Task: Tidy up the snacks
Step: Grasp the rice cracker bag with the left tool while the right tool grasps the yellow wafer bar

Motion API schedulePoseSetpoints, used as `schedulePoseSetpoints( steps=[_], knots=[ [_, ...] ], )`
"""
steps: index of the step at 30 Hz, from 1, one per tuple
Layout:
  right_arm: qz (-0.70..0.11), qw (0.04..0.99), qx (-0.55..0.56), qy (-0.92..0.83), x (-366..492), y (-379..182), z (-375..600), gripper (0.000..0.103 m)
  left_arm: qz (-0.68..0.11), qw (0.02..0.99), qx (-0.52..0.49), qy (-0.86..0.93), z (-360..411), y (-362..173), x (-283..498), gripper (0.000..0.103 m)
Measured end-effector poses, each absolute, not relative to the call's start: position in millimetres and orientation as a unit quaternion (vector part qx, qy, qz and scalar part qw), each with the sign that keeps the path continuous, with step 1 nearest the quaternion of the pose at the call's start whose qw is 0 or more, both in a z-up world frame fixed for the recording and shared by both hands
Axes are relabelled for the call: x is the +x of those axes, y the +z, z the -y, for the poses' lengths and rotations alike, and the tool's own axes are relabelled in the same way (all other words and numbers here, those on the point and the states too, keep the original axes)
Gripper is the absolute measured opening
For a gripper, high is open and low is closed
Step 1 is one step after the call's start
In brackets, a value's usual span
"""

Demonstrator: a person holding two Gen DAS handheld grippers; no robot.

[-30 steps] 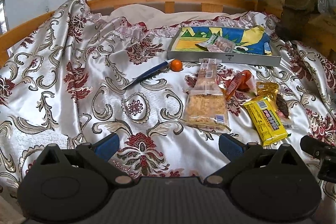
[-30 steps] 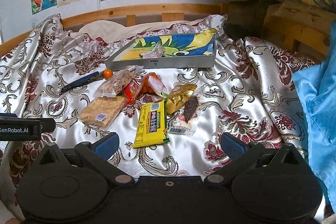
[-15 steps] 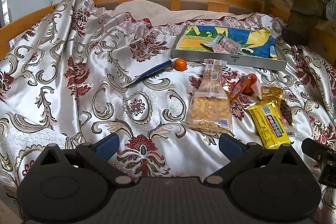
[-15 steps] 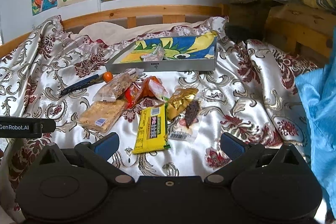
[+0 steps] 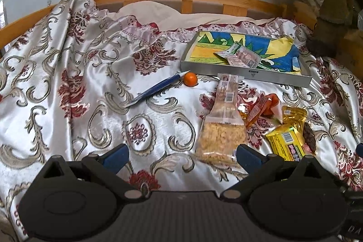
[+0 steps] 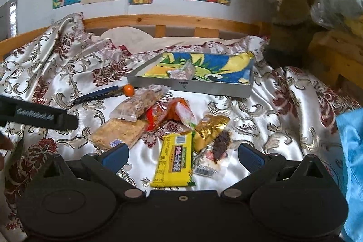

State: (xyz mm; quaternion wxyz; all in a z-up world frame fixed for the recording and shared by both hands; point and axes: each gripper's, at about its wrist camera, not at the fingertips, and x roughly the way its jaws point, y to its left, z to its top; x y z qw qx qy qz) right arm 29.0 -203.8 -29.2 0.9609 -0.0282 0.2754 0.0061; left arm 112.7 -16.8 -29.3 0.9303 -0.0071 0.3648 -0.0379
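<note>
With both jaws apart and empty, the right gripper (image 6: 182,157) should pinch the yellow bar (image 6: 175,161) at its edge, then carry it to the tray (image 6: 190,84).

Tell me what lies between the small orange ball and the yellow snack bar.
In the right wrist view, two clear cracker packets and a red-orange packet lie between the orange ball and the yellow snack bar.

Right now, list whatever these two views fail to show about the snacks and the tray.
- Yellow packet: left wrist view, near end hidden behind the left gripper.
- Tray: right wrist view, near wall hides part of its floor.
- Dark snack: print on its label too small to read.
</note>
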Motion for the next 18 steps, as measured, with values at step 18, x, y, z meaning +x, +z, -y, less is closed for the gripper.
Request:
schedulePoseSetpoints(
  steps=[18],
  knots=[
    [-0.288, 0.955, -0.058, 0.035, 61.9, -46.1, 193.7, 0.102, -0.412, 0.9, -0.01, -0.139, 31.8, -45.4, 178.7, 0.103]
  ],
)
